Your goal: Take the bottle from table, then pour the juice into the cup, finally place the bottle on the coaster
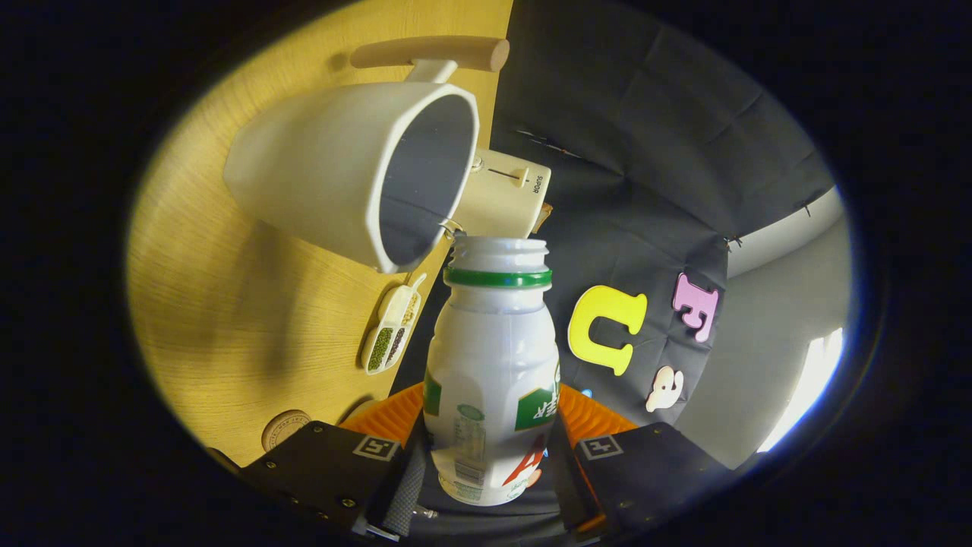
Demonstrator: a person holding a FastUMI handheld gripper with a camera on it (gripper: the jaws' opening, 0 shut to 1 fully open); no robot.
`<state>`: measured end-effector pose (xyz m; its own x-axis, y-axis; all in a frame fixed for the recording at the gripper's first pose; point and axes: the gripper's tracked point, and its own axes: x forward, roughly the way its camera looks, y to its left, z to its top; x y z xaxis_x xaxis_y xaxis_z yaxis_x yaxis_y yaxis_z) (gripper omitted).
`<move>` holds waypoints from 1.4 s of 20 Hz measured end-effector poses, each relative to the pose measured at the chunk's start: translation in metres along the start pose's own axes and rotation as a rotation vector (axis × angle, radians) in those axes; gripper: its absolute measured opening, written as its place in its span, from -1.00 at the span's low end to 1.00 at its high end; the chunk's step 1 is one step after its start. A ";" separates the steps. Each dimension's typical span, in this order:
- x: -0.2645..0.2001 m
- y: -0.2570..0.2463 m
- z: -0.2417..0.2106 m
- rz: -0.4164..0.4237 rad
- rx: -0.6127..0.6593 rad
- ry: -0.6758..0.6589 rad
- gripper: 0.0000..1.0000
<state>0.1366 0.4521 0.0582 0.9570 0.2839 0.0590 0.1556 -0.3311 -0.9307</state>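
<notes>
Your gripper (490, 456) has both fingers clamped on the bottle (492, 365), tipped sideways, open neck just beside the cup (357, 171) rim.

The gripper (492, 463) is rolled hard over onto its side, so the whole scene sits tipped around it. Its two fingers (334, 463) reach forward and are closed in from either side, both pressing on the bottle (490, 380) held between them.
</notes>
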 end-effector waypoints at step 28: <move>-0.006 -0.011 0.006 -0.022 -0.143 -0.023 0.42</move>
<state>0.1278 0.4596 0.0662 0.9473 0.3128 0.0688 0.2112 -0.4487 -0.8684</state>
